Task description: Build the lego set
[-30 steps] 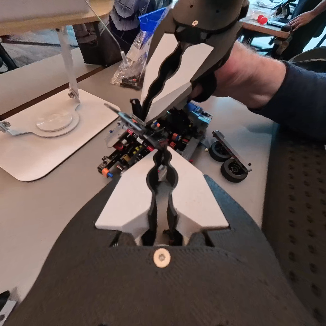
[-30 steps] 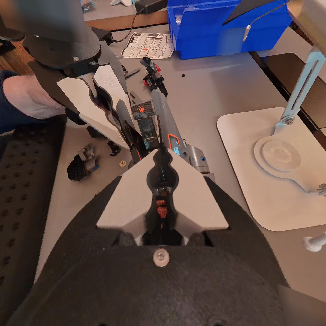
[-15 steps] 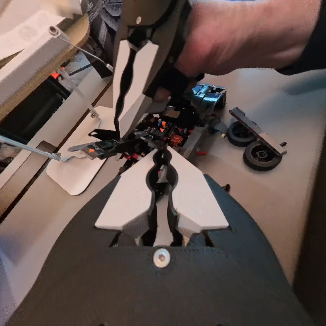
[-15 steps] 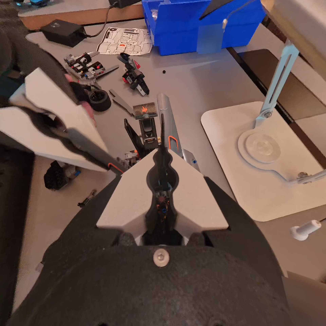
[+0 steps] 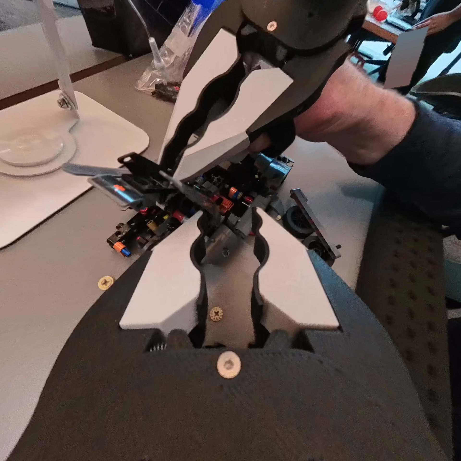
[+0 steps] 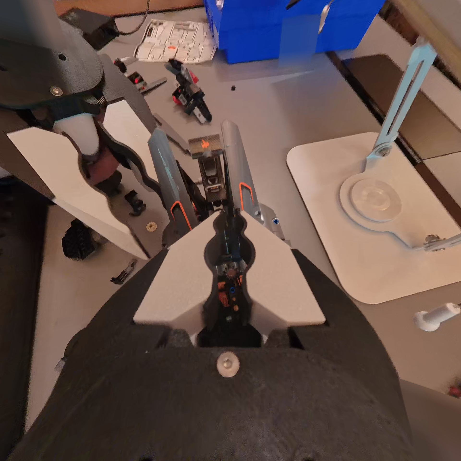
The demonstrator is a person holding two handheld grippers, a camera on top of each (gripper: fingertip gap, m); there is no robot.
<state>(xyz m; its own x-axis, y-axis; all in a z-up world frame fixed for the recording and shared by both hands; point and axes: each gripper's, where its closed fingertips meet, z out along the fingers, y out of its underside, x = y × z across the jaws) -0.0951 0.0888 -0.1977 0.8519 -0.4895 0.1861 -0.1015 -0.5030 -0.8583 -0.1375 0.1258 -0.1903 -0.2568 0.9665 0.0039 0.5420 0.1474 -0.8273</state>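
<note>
The lego car (image 5: 219,197) is a dark chassis with coloured pins and grey side panels; it lies on the grey table. In the right wrist view the grey panels with orange outlines (image 6: 169,174) point away from me. My right gripper (image 6: 229,213) is shut on a thin black part at the car's middle; it also shows from above in the left wrist view (image 5: 172,173). My left gripper (image 5: 229,214) is open, its fingers either side of the car's near end and gripping nothing. It shows at the left of the right wrist view (image 6: 152,222).
An axle with two wheels (image 5: 306,224) lies right of the car. Tan gears (image 5: 216,313) (image 5: 105,283) lie loose. White stand base (image 6: 374,224) on the right, blue bin (image 6: 274,25), instruction sheet (image 6: 174,40), small subassembly (image 6: 189,94), parts bag (image 5: 169,62), black perforated mat (image 5: 399,299).
My left gripper has opened and let go of the car. My right gripper stays shut on it. The view has swung back over the table.
</note>
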